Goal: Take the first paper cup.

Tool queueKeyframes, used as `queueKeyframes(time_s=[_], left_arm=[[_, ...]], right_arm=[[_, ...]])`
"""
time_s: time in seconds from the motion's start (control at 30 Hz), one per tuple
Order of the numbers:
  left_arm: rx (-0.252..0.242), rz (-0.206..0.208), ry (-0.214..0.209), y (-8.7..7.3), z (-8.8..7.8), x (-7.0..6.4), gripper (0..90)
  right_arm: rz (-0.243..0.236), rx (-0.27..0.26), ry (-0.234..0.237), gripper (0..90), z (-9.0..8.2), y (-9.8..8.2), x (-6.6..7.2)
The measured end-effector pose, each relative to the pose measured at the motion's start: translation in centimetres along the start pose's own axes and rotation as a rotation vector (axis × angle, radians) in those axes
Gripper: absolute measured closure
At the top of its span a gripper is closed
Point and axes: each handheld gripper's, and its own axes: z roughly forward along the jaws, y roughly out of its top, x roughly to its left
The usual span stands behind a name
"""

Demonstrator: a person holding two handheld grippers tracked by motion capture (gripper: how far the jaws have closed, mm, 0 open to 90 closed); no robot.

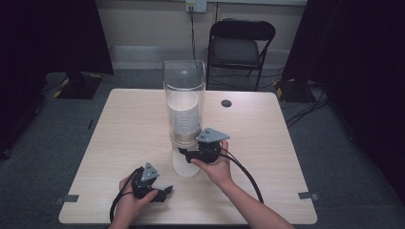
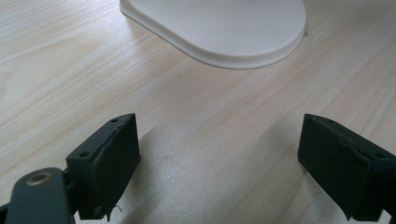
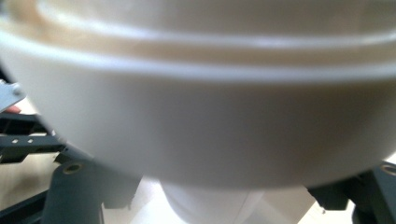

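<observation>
The left gripper's [image 1: 165, 192] black fingers [image 2: 108, 158] stand wide apart over bare wood, holding nothing, near the front edge of the light wooden surface [image 1: 129, 129]. The right gripper [image 1: 184, 151] presses against the right side of the tall clear plastic cup dispenser [image 1: 184, 81]; its fingers [image 3: 79, 186] flank the blurred white body, and I cannot tell whether they grip it. A stack of white paper cups [image 1: 183, 112] sits inside, above the white base [image 2: 224, 28]. A black folding chair [image 1: 241, 45] stands beyond the far edge.
</observation>
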Motion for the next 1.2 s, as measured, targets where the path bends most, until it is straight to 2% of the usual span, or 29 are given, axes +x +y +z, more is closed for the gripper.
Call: queueKeyframes(time_s=[0.03, 0.13, 0.17, 0.23, 0.4, 0.47, 0.5, 0.53, 0.57, 0.6, 0.63, 0.67, 0.7, 0.77, 0.83, 0.87, 0.93, 0.97, 1.0, 1.1, 1.2], left_arm=[[0.0, 0.0, 0.0, 0.0, 0.0, 0.0, 12.3], [-0.001, 0.0, 0.0, 0.0, 0.0, 0.0, 12.3], [-0.001, 0.0, 0.0, 0.0, 0.0, 0.0, 12.4], [-0.001, 0.0, 0.001, 0.0, 0.0, 0.0, 12.4], [-0.002, 0.0, 0.001, 0.0, 0.0, 0.0, 12.3], [0.001, 0.0, 0.0, 0.0, 0.0, 0.0, 12.4], [0.0, 0.001, 0.0, 0.0, 0.0, 0.0, 12.4], [0.001, 0.0, 0.0, 0.0, 0.0, 0.0, 12.4], [-0.001, 0.0, 0.001, 0.0, 0.0, 0.0, 12.5], [-0.001, 0.0, 0.001, 0.0, 0.0, 0.0, 12.4], [-0.002, -0.001, 0.001, 0.0, 0.0, 0.0, 12.4], [0.0, 0.0, 0.0, 0.0, 0.0, 0.0, 12.4], [-0.002, -0.001, 0.0, 0.0, 0.0, 0.0, 12.4], [-0.001, -0.001, 0.0, 0.0, 0.0, 0.0, 12.4], [-0.001, 0.0, 0.0, 0.0, 0.0, 0.0, 12.4], [0.0, 0.0, -0.002, 0.0, 0.0, 0.0, 12.4], [-0.002, 0.0, 0.001, 0.0, 0.0, 0.0, 12.4], [-0.002, 0.0, 0.001, 0.0, 0.0, 0.0, 12.4], [-0.002, 0.0, 0.001, 0.0, 0.0, 0.0, 12.4], [-0.002, 0.0, 0.001, 0.0, 0.0, 0.0, 12.4], [-0.002, 0.0, 0.001, 0.0, 0.0, 0.0, 12.4]], right_arm=[[0.003, -0.003, 0.011, 30.1, 0.0, -0.1, 0.1], [-0.008, -0.024, -0.003, 34.0, 0.0, -0.5, 0.2], [-0.033, -0.026, -0.018, 35.2, 0.1, -0.8, 0.3], [-0.048, -0.042, -0.012, 35.5, 0.1, -1.1, 0.2], [-0.069, -0.016, -0.005, 35.9, 0.1, -0.9, 0.2], [-0.087, 0.003, -0.01, 38.1, 0.2, -1.0, 0.3], [-0.091, 0.105, 0.005, 40.1, 0.7, -2.0, 0.1], [-0.096, 0.2, -0.003, 39.1, 1.3, -4.3, -0.2], [-0.011, 0.151, -0.013, 39.0, 1.0, -6.4, -0.7], [0.018, 0.139, -0.034, 37.1, 0.4, -6.7, -0.8], [0.018, 0.139, -0.034, 37.1, 0.4, -6.7, -0.8], [-0.027, 0.165, -0.016, 35.6, 0.2, -5.7, -0.9], [-0.019, 0.198, -0.008, 35.1, 0.1, -5.5, -1.3], [-0.072, 0.217, -0.017, 34.1, -0.5, -5.6, -1.8], [-0.082, 0.233, -0.007, 33.6, -0.8, -5.8, -2.1], [-0.099, 0.222, -0.027, 33.1, -1.8, -6.5, -2.7], [-0.063, 0.227, -0.043, 32.4, -2.7, -7.4, -3.7], [-0.063, 0.227, -0.043, 32.4, -2.7, -7.4, -3.7], [-0.024, 0.24, -0.058, 32.0, -3.4, -8.1, -5.0], [-0.019, 0.255, -0.095, 31.3, -4.2, -8.3, -6.4], [0.036, 0.259, -0.106, 30.2, -4.4, -8.7, -7.6]])
